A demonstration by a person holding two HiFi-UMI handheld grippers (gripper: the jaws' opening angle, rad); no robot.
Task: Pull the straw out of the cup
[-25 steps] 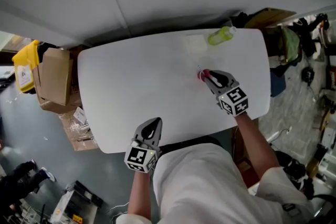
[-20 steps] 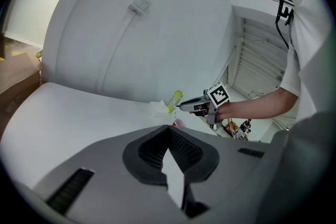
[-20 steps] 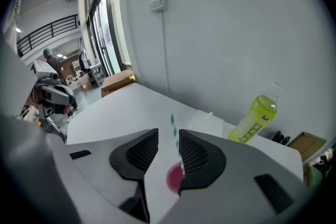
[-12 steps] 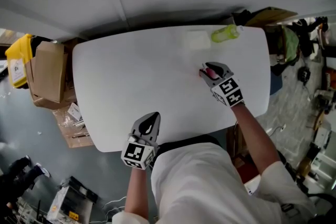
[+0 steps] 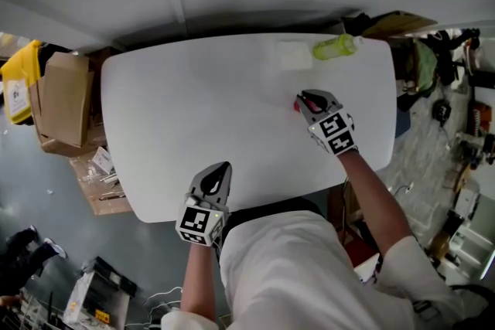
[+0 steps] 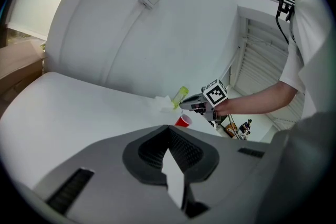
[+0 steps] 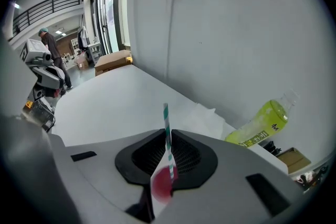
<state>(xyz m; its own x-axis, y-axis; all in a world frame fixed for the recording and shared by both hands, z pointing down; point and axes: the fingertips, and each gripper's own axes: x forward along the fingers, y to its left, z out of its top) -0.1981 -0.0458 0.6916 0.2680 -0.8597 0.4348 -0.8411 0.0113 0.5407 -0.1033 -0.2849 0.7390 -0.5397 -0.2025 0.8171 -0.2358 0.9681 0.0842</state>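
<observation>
Straw grab: right tongs (image 7: 167, 136) pinched on striped straw (image 7: 166, 115), which stands in red cup (image 6: 183, 121) on table (image 5: 193, 112).
Straw looks light, thin, crushable, so grip gently above the rim and pull straight up; the light cup may tip. Idle left tongs (image 6: 169, 132) are closed and empty at the table's front edge.

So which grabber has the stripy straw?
The right gripper: its jaws pinch the green-and-white straw above the red cup. The left gripper is shut on nothing, at the table's near edge.
</observation>
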